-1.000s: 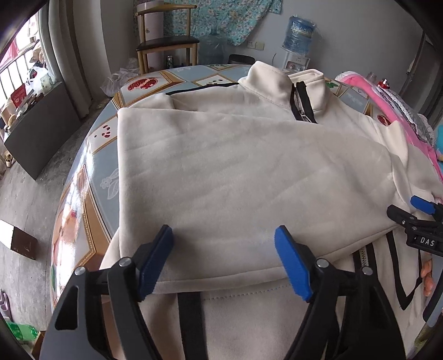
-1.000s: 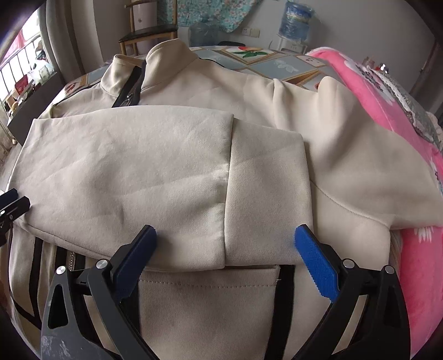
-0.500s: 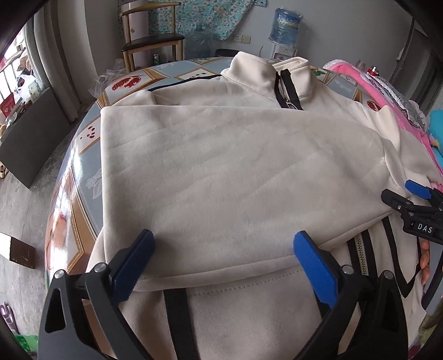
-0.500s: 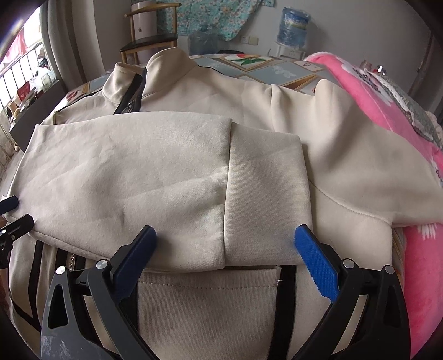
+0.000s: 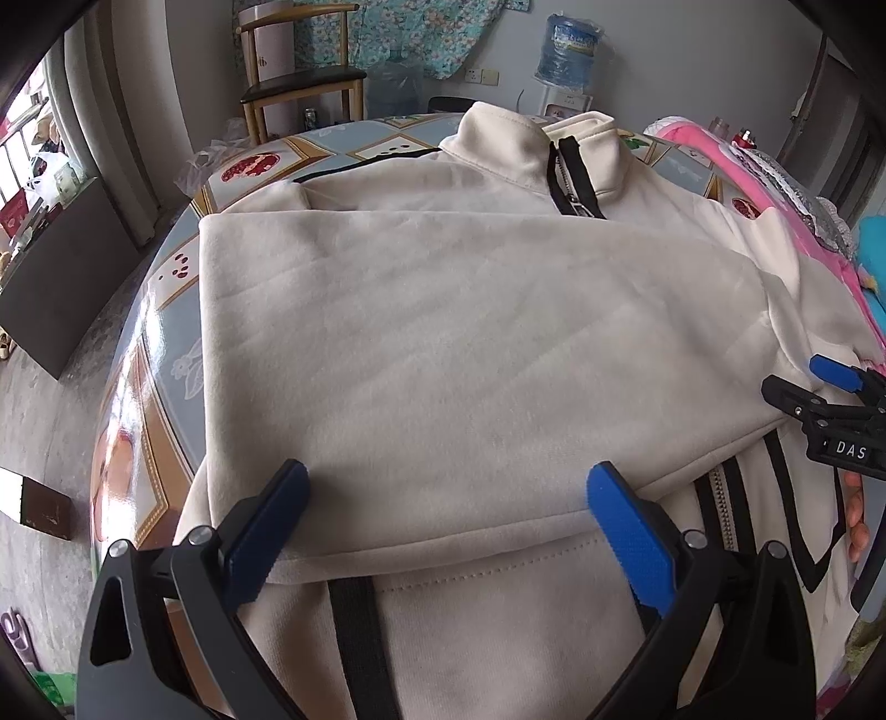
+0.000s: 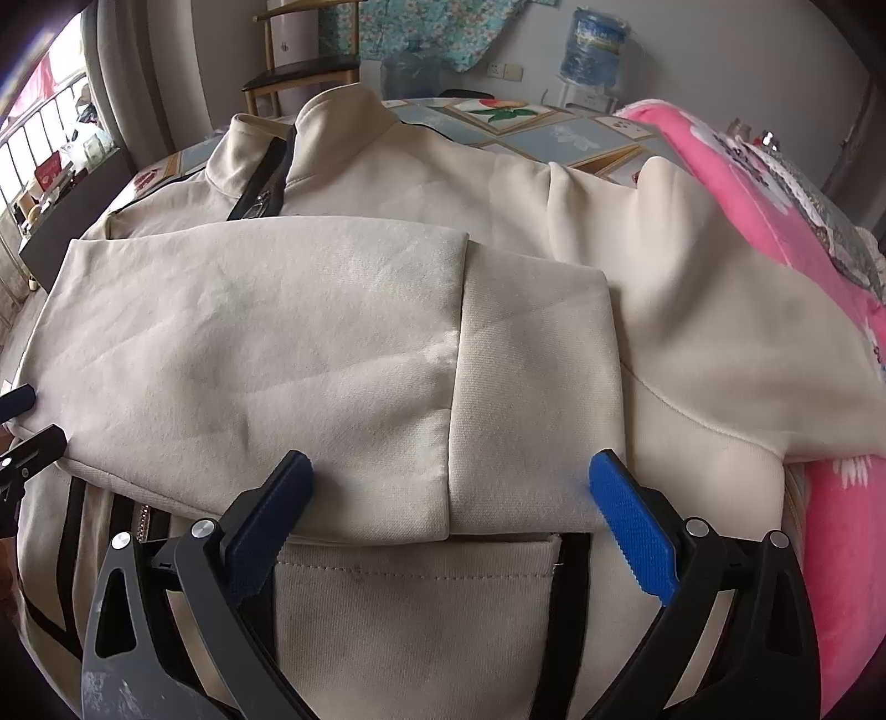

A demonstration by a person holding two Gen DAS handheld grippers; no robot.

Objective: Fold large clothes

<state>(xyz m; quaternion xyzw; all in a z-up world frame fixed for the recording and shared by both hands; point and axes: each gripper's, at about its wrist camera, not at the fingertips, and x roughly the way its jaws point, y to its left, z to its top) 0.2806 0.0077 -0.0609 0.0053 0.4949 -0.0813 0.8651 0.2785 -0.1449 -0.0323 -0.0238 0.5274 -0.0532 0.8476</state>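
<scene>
A cream jacket (image 5: 470, 332) with a black zipper and black stripes lies face up on a round patterned table (image 5: 166, 310), collar (image 5: 531, 149) at the far side. One sleeve (image 6: 249, 354) is folded across the chest, and its cuff (image 6: 531, 387) ends at the right. My left gripper (image 5: 446, 482) hangs open just above the sleeve's near edge, with its pads off the cloth. My right gripper (image 6: 448, 471) stands open over the cuff and holds nothing. Each gripper shows at the edge of the other's view: right gripper (image 5: 830, 387), left gripper (image 6: 22, 421).
A pink blanket (image 6: 775, 183) lies along the table's right side, partly under the jacket. Behind the table stand a wooden chair (image 5: 299, 83) and a water bottle (image 5: 570, 44). The table's left rim drops to a concrete floor (image 5: 33, 443). Fingers of a hand (image 5: 855, 520) show at the right.
The left gripper's jaws have spread wider and let go of the sleeve's near edge, which now lies flat. The right gripper has stayed open and still.
</scene>
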